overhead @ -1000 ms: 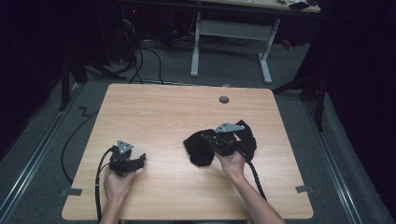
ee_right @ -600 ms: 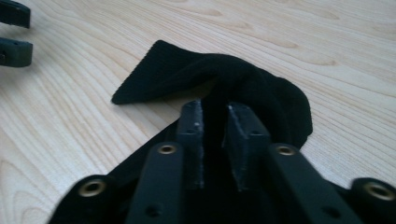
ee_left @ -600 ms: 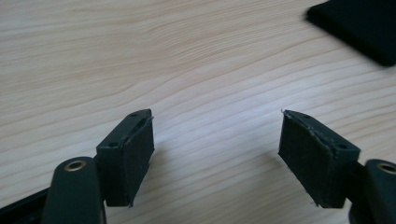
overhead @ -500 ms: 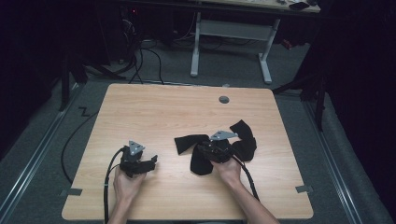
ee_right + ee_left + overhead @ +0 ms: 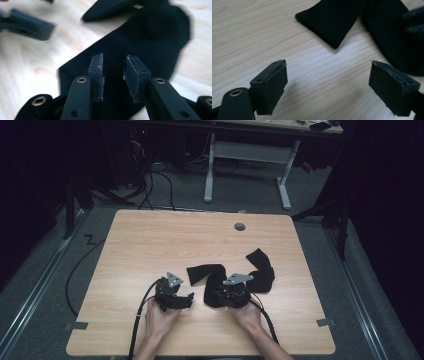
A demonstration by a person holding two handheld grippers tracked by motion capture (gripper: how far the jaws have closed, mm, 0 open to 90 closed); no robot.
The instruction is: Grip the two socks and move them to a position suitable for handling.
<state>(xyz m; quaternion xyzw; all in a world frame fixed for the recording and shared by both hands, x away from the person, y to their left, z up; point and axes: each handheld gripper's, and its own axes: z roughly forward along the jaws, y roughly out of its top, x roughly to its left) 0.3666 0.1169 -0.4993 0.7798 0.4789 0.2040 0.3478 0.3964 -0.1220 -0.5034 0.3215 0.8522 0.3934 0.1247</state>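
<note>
Right gripper view: right gripper [image 5: 113, 75] has part-open jaws, just been opening, poised over a black sock [image 5: 140, 37]; pads press nothing. High view: right hand [image 5: 248, 315] comes in from 6 o'clock, gripper aimed toward 10 o'clock over the sock's near end. Left gripper [image 5: 328, 87] has wide jaws, just been opening, with bare counter [image 5: 249, 30] between them; the sock's cuff lies at 1 o'clock. Left hand [image 5: 159, 319] sits low, at 9 o'clock of the right.
</note>
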